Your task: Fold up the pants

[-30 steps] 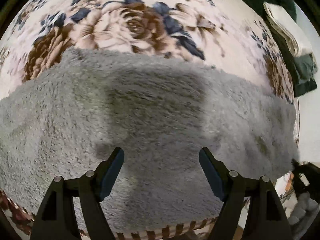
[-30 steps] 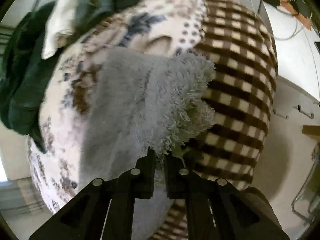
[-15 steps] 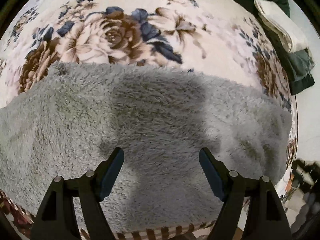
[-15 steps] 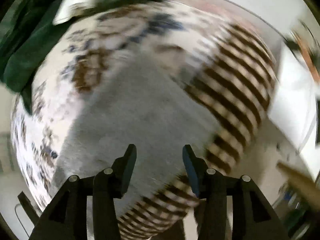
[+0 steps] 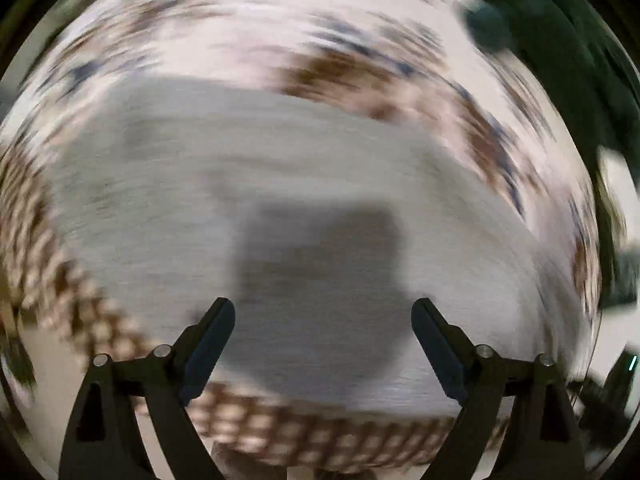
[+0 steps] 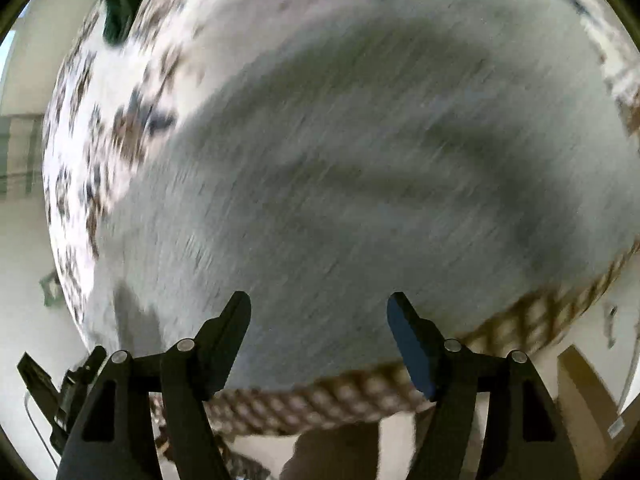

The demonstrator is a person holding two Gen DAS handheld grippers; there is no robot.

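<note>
The grey fuzzy pants (image 5: 280, 184) lie flat on a floral blanket (image 5: 240, 24), blurred by motion. They also fill the right wrist view (image 6: 360, 160). My left gripper (image 5: 323, 316) is open and empty above the pants near the blanket's front edge. My right gripper (image 6: 319, 310) is open and empty above the pants too. A gripper shadow falls on the grey fabric in both views.
A brown checked border (image 5: 304, 436) runs along the blanket's near edge, also in the right wrist view (image 6: 320, 404). Dark green clothes (image 5: 560, 32) lie at the far right of the blanket. Pale floor (image 6: 24, 280) shows beyond the edge.
My right gripper has let go of the pants' edge, opened wide and swung over the flat fabric. My left gripper stayed open and moved quickly, blurring the view.
</note>
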